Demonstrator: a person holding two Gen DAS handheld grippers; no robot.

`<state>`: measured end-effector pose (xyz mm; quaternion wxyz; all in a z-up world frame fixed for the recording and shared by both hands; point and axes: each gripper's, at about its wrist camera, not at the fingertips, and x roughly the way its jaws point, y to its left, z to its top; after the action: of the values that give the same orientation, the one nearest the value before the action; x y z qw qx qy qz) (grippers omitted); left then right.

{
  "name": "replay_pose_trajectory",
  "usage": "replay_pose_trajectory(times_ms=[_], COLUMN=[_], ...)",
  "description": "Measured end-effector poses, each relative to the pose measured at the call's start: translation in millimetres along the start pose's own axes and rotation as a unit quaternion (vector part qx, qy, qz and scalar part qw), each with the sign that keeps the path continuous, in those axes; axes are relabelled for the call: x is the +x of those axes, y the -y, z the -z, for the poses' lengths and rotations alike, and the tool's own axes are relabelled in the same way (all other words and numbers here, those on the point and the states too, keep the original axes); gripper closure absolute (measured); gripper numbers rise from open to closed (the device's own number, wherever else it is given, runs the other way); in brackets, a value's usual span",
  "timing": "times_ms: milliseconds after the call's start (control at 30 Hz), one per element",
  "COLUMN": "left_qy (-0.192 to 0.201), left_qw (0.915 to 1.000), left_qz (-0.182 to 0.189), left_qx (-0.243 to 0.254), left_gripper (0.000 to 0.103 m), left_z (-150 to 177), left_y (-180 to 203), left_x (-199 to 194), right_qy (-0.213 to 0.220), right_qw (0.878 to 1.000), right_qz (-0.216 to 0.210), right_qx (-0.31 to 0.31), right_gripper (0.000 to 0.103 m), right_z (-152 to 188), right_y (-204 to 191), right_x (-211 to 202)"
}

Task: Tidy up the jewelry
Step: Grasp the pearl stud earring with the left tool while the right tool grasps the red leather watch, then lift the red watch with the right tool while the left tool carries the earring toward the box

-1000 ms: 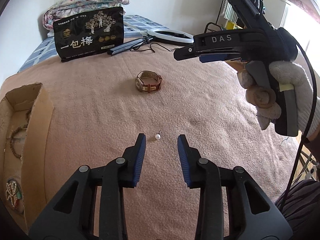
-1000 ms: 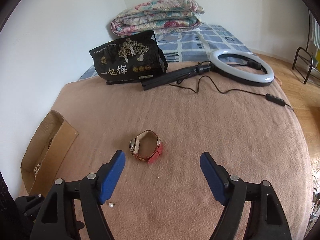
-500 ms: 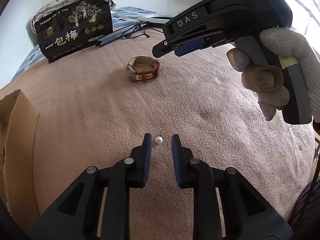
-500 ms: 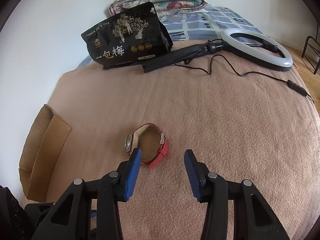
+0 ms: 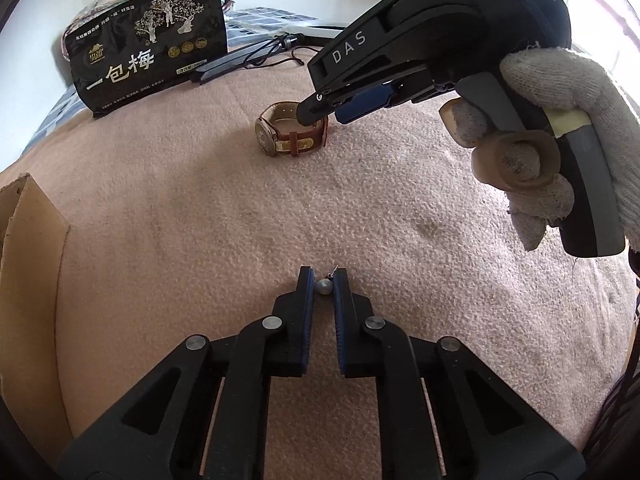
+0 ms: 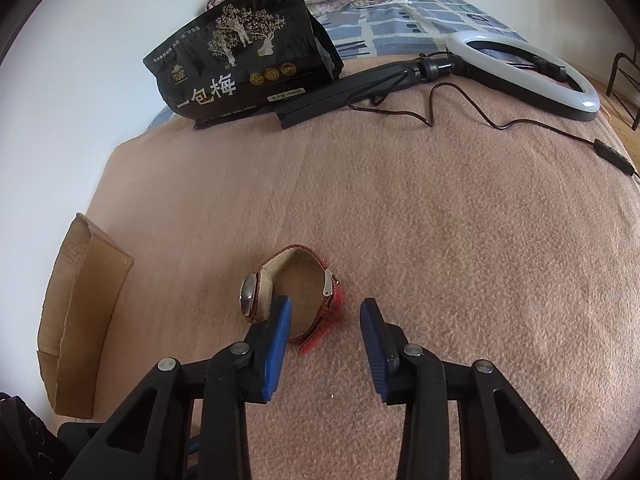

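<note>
A small pearl earring (image 5: pixel 323 287) lies on the pink blanket, pinched between the tips of my left gripper (image 5: pixel 322 280), which is shut on it. A wristwatch with a red-brown strap (image 5: pixel 291 134) lies further back on the blanket; it also shows in the right wrist view (image 6: pixel 296 296). My right gripper (image 6: pixel 325 312) is open and down at the watch: its left finger sits inside the strap loop and its right finger is outside the buckle side. In the left wrist view the right gripper (image 5: pixel 320 110) hangs over the watch.
An open cardboard box (image 6: pixel 76 320) stands at the left edge of the blanket (image 6: pixel 460 240); it also shows in the left wrist view (image 5: pixel 28 264). A black snack bag (image 6: pixel 240 56), a ring light (image 6: pixel 524 68) with its stand and cable, and folded quilts lie at the back.
My left gripper has moved forward and closed on the pearl earring. My right gripper has come down to the watch and narrowed, its fingers now straddling one side of the strap.
</note>
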<state>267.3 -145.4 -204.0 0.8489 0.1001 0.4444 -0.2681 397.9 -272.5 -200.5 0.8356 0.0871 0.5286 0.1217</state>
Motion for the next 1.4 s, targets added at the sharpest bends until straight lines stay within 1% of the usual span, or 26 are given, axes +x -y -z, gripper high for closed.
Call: replay_pose_trajectory(times_ms=[200, 333, 467, 633, 933, 1167, 1400], left_qy=[0.003, 0.004, 0.005, 0.006, 0.014, 0.024, 0.039], left_qw=[1.0000, 1.0000, 1.0000, 1.0000, 0.9997, 0.9993, 0.9982], left_qz=[0.001, 0.000, -0.002, -0.003, -0.008, -0.012, -0.018], left_qx=[0.002, 0.001, 0.000, -0.005, -0.020, -0.026, -0.041], left_gripper=[0.096, 0.096, 0.097, 0.097, 0.097, 0.097, 0.097], left_z=[0.6, 0.4, 0.8, 1.7, 3.4, 7.3, 10.5], left_y=[-0.5, -0.6, 0.0, -0.5, -4.2, -3.4, -6.7], left_x=[0.2, -0.5, -2.1, -4.8, -14.8, -30.6, -52.4], right_qy=[-0.009, -0.010, -0.011, -0.006, 0.004, 0.011, 0.021], right_qw=[1.000, 1.000, 1.000, 0.999, 0.999, 0.998, 0.997], right_qz=[0.013, 0.022, 0.022, 0.039, 0.042, 0.055, 0.057], right_qx=[0.003, 0.004, 0.003, -0.013, -0.008, -0.024, -0.037], right_gripper=[0.072, 0.079, 0.090, 0.091, 0.093, 0.093, 0.093], right_z=[-0.5, -2.7, -3.5, -1.9, 5.2, 17.4, 31.7], right_y=[0.7, 1.4, -0.5, -6.8, -2.7, -5.7, -15.3], right_x=[10.5, 12.8, 13.5, 12.1, -3.5, -20.0, -42.0])
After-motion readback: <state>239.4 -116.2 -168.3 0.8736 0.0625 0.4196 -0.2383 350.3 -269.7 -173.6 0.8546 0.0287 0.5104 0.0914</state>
